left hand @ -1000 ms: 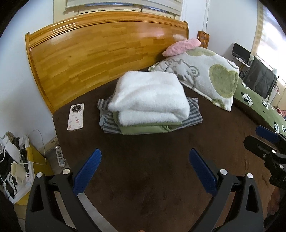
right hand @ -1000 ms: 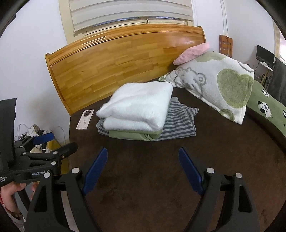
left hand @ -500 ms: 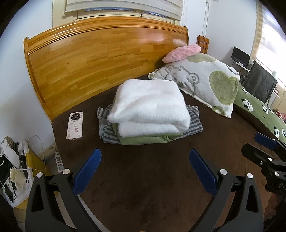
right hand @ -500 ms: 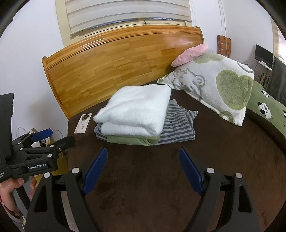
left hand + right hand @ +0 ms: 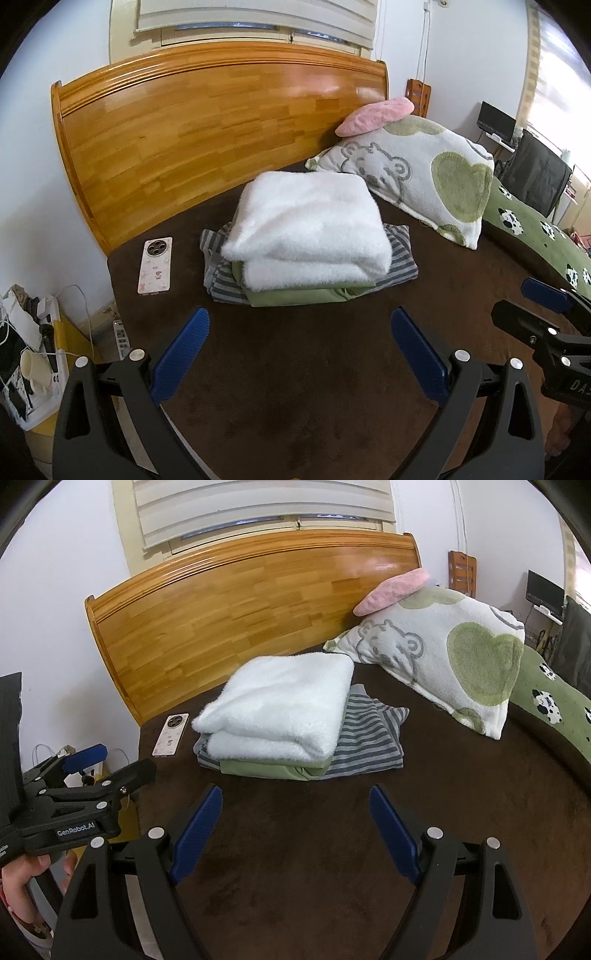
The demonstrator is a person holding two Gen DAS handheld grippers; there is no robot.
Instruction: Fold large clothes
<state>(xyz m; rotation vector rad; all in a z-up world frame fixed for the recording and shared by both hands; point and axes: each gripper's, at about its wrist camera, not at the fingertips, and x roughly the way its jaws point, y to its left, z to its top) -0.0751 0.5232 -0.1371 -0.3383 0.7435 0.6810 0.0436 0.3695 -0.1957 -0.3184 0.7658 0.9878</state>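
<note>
A stack of folded clothes lies on the brown bed: a fluffy white garment (image 5: 310, 229) (image 5: 280, 705) on top, a green one (image 5: 306, 295) (image 5: 273, 768) under it, and a grey striped one (image 5: 400, 258) (image 5: 365, 738) at the bottom. My left gripper (image 5: 299, 332) is open and empty, held above the bed short of the stack; it also shows in the right wrist view (image 5: 107, 764). My right gripper (image 5: 295, 805) is open and empty, also short of the stack; it shows at the right edge of the left wrist view (image 5: 532, 306).
A phone (image 5: 155, 266) (image 5: 170, 734) lies on the bed left of the stack. A bear-print pillow (image 5: 417, 173) with a pink cushion (image 5: 376, 114) leans at the right. A wooden headboard (image 5: 207, 133) stands behind. A green blanket (image 5: 535, 240) covers the bed's right side. Clutter (image 5: 26, 347) sits off the left edge.
Both grippers have drawn back and risen a little, so the stack sits slightly lower and farther in both views. The clothes have not moved. Both grippers stayed open.
</note>
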